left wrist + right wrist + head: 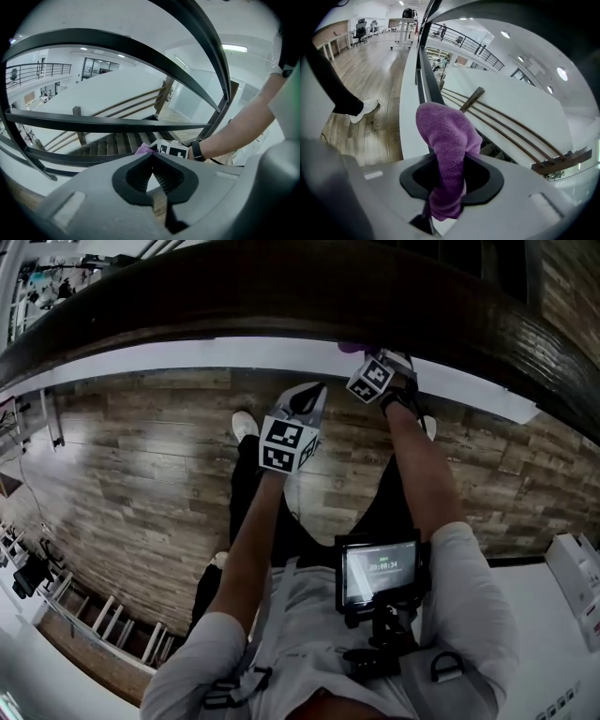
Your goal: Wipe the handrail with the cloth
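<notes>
Handrail (281,292) ahead; open floor (141,474) this side.

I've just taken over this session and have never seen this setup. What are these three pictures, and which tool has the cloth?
There is no robot here: a person holds a two-jaw gripper in each hand. The head view comes from a camera on the person's head, looking steeply down at the arms, the wood floor and the dark wooden handrail across the top. The other two pictures come from a camera on each gripper, looking along its jaws. The right gripper is shut on a purple cloth, up by the rail; whether the cloth touches it I cannot tell. The left gripper is shut and empty, facing black railing bars and a staircase.
</notes>
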